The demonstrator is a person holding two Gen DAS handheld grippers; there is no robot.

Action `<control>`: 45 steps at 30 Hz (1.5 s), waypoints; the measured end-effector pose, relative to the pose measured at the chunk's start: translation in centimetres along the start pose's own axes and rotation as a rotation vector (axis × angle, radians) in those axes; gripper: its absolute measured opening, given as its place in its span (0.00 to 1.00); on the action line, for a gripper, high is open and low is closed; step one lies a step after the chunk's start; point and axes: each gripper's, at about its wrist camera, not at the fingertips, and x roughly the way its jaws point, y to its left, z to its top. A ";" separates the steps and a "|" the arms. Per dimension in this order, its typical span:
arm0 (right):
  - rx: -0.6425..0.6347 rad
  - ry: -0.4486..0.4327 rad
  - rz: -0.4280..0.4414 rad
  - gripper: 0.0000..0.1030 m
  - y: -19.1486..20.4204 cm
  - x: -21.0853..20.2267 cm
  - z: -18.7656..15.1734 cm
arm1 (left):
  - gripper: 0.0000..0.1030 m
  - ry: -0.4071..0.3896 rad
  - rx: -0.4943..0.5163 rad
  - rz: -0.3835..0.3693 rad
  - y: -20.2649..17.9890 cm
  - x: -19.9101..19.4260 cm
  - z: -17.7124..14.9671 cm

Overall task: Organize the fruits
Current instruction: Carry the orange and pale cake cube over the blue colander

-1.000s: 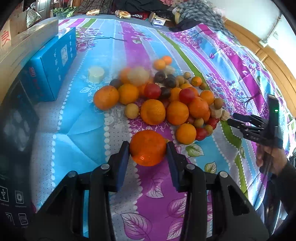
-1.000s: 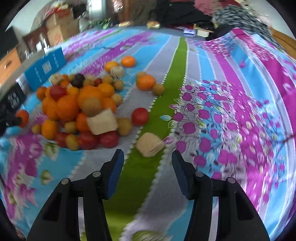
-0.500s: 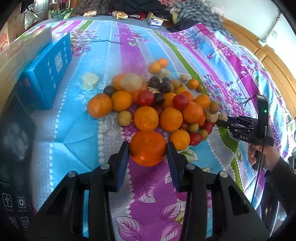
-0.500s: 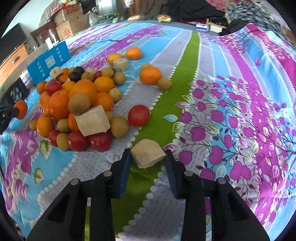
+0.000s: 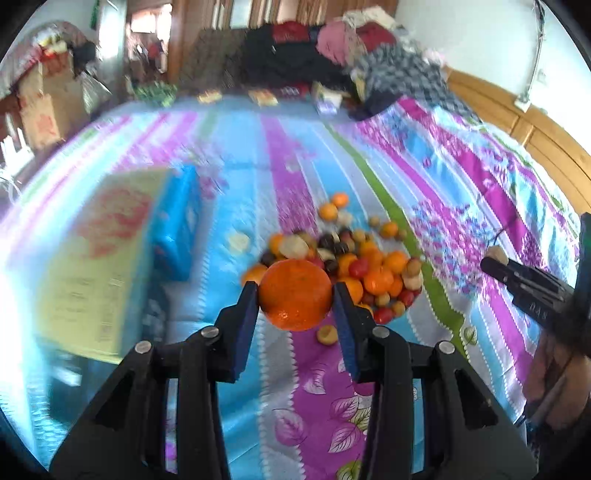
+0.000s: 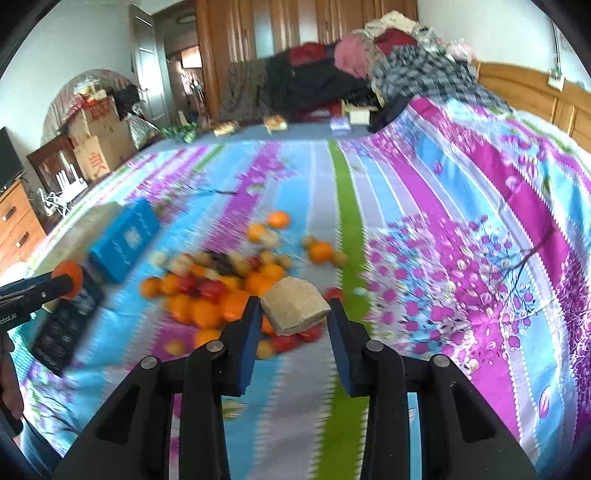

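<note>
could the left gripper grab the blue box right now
Probably not: the left gripper is already shut on an orange, so nothing else fits. The blue box itself lies uncovered on the bedspread.

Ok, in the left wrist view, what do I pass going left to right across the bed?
Yellow carton → blue box → orange held in the left gripper → right gripper holding a tan piece.

A striped floral bedsheet [image 6: 461, 221] covers the bed. A blue box [image 6: 123, 240] lies against a pale yellow carton [image 5: 96, 266] at its left side. Heaped clothes [image 6: 369, 70] sit at the far end, before wooden wardrobe doors [image 6: 258, 33].
</note>
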 end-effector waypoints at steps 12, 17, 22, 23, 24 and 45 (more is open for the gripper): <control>-0.102 -0.091 0.110 0.38 12.0 -6.1 3.8 | 0.40 -0.122 -0.105 0.135 5.1 -9.1 0.7; -0.155 -0.101 0.173 0.38 16.4 -7.8 4.7 | 0.40 -0.161 -0.165 0.186 8.2 -12.2 0.5; -0.216 -0.116 0.233 0.38 21.1 -9.2 5.5 | 0.40 -0.192 -0.213 0.235 10.8 -14.7 -0.2; -0.230 -0.117 0.247 0.38 22.3 -9.4 5.7 | 0.40 -0.196 -0.222 0.245 11.3 -15.1 -0.4; -0.240 -0.117 0.257 0.38 23.2 -9.6 5.8 | 0.40 -0.197 -0.232 0.254 11.7 -15.4 -0.5; -0.409 -0.075 0.440 0.38 40.8 -10.5 5.0 | 0.41 -0.230 -0.455 0.460 22.7 -22.2 -5.7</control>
